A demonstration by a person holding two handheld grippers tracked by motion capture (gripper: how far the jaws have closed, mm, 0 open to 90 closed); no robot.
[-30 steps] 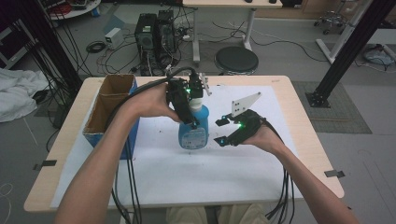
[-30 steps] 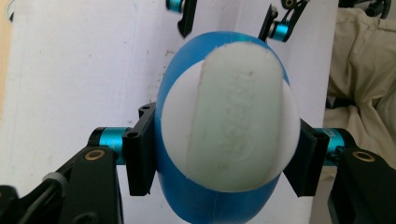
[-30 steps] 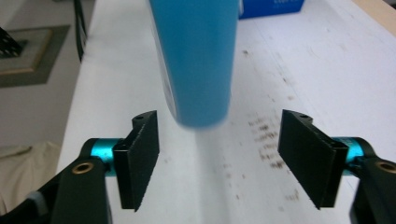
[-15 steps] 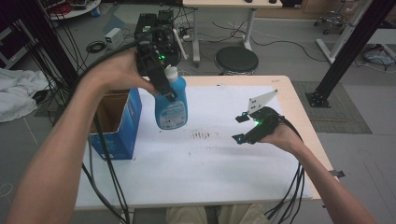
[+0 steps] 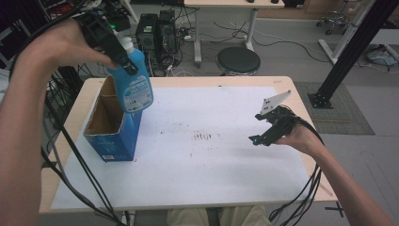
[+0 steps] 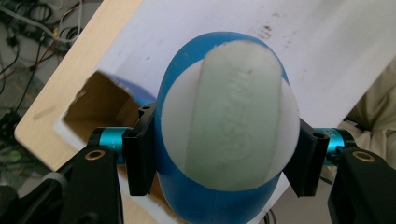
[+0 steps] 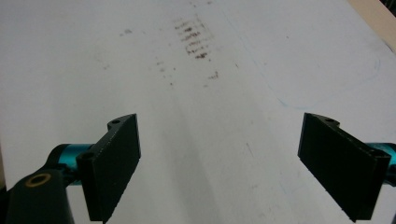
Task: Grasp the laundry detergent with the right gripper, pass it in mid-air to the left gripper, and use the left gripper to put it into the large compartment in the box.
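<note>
We hold the bottle (image 5: 133, 84) up in our left gripper (image 5: 123, 60), its jaws clamped on the bottle's upper sides near the white cap. The bottle hangs tilted in the air, just above the open box (image 5: 109, 127) at the table's (image 5: 66, 132) left edge. Our right gripper (image 5: 263, 139) rests low over the white sheet (image 5: 207, 169), jaws wide apart and holding nothing.

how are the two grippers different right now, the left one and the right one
The left gripper is shut on the blue bottle; the right gripper is open and holds nothing. The left gripper is raised high above the open cardboard box; the right gripper is low over the white table cover, near the dark smudges. Both have black jaws and trailing cables.
</note>
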